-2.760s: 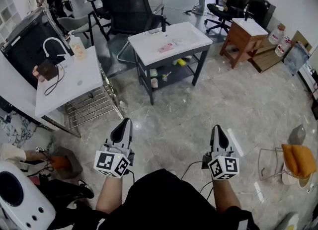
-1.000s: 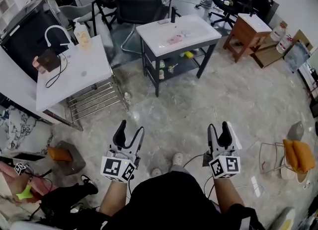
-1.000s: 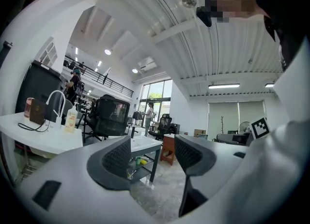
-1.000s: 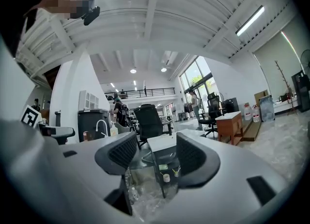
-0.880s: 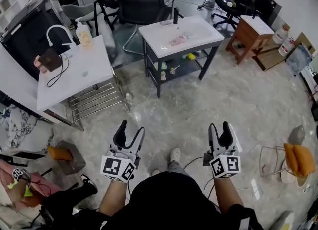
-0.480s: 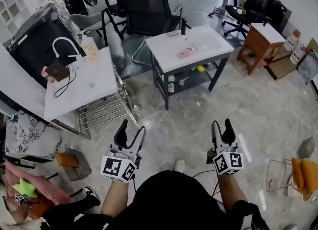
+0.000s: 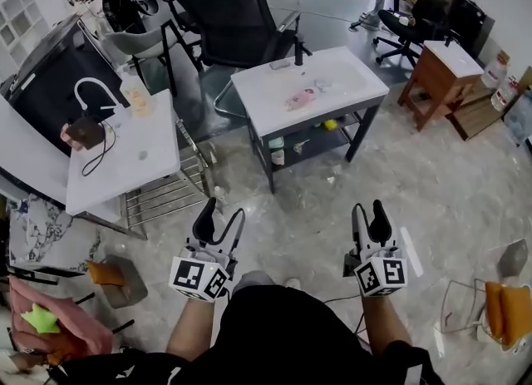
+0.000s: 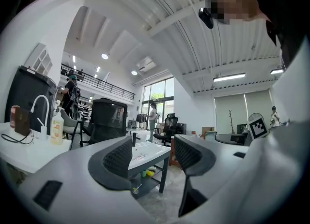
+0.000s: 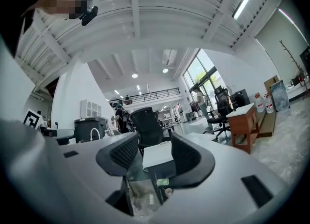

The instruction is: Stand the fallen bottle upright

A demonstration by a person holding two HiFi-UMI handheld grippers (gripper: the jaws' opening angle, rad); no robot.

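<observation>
A small pink object [image 7: 301,98] lies flat on the white table [image 7: 353,76] ahead; whether it is the bottle is too small to tell. Both grippers are held level at waist height over the floor, well short of the table. My left gripper [image 7: 223,210] is open with nothing between its fingers. My right gripper [image 7: 368,207] is also open and empty, and its jaws have just been closing a little. The same table shows between the jaws in the left gripper view [image 8: 147,154] and in the right gripper view [image 9: 157,154].
A black office chair [image 7: 233,17] stands behind the table, and a lower shelf [image 7: 312,138] holds small items. At the left are a white counter [image 7: 125,155] with a faucet and a soap bottle [image 7: 135,92], and a metal rack [image 7: 166,192]. A wooden side table [image 7: 445,67] stands at the right.
Both grippers, shut in the earliest frame, now stand open. The person has walked across the floor, carrying both grippers along. The right jaws stand slightly narrower than a second ago.
</observation>
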